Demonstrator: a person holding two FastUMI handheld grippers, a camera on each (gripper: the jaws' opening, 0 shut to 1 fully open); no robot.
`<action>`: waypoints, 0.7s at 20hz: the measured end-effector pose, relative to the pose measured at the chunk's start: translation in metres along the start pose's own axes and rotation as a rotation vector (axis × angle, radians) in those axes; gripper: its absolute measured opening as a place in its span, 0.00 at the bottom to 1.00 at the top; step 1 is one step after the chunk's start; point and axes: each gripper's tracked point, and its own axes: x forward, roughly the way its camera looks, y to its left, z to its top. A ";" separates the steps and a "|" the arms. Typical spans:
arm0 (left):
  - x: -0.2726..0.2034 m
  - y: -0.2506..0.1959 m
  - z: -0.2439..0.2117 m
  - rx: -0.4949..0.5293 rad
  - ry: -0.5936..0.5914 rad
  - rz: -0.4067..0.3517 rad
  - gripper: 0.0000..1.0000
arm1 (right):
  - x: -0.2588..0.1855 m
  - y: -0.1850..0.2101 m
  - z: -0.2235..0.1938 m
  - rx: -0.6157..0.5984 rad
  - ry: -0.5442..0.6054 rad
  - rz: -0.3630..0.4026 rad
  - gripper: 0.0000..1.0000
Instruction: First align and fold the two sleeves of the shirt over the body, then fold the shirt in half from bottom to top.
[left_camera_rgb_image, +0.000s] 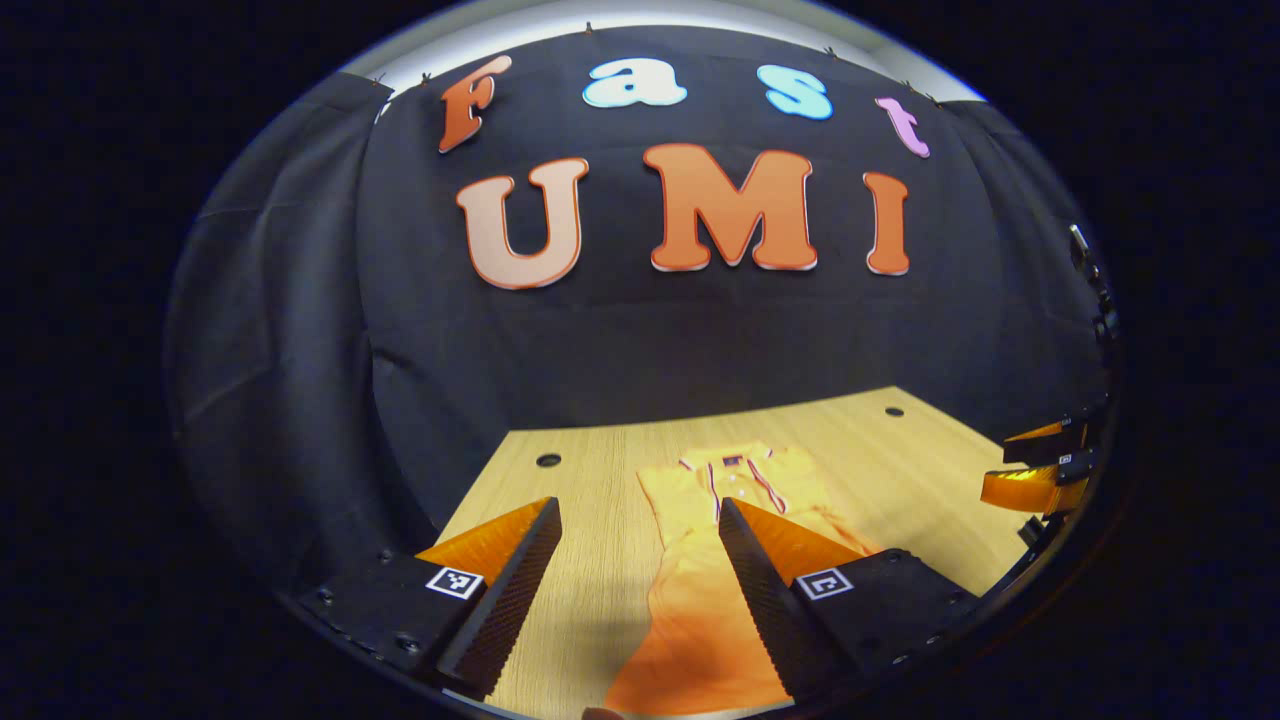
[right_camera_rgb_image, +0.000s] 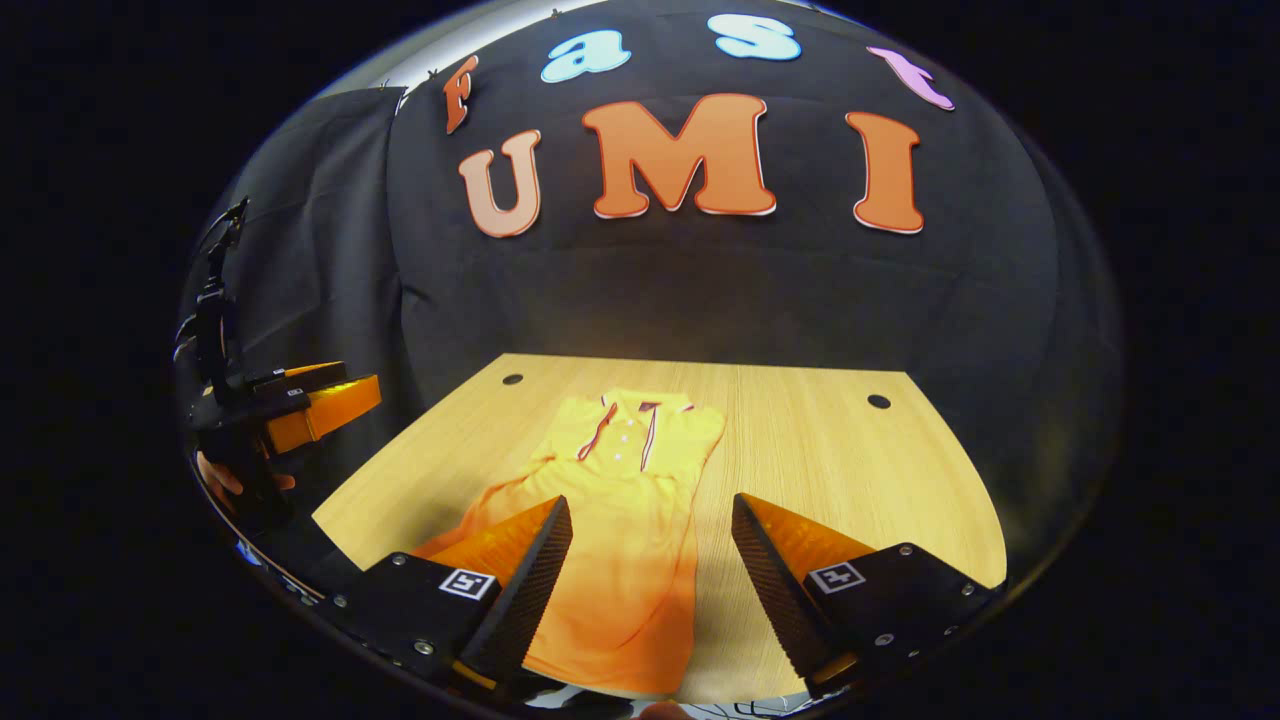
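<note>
A yellow-orange polo shirt (left_camera_rgb_image: 700, 560) (right_camera_rgb_image: 625, 500) lies flat on the wooden table (left_camera_rgb_image: 590, 490) (right_camera_rgb_image: 820, 450), collar toward the far wall, with its sleeves folded in over the body. My left gripper (left_camera_rgb_image: 640, 515) hovers open above the shirt's lower left part, with nothing between its fingers. My right gripper (right_camera_rgb_image: 650, 515) hovers open above the shirt's lower right part, also holding nothing. In the left gripper view the right gripper (left_camera_rgb_image: 1040, 470) shows far off at the right edge. In the right gripper view the left gripper (right_camera_rgb_image: 310, 405) shows at the left edge, with part of a hand beneath it.
The table has small dark round holes near its far corners (left_camera_rgb_image: 548, 460) (right_camera_rgb_image: 879, 401). Black cloth walls close the booth behind and to the left. Bare wood lies on both sides of the shirt.
</note>
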 end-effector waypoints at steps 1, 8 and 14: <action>-0.002 -0.001 -0.017 -0.001 0.051 -0.005 0.97 | 0.002 -0.003 -0.011 0.002 0.029 -0.003 0.98; -0.001 -0.008 -0.076 0.019 0.299 -0.042 0.98 | 0.008 -0.001 -0.065 0.027 0.208 0.019 0.98; 0.000 -0.018 -0.144 0.006 0.490 -0.106 0.98 | 0.018 0.003 -0.127 0.042 0.381 0.041 0.98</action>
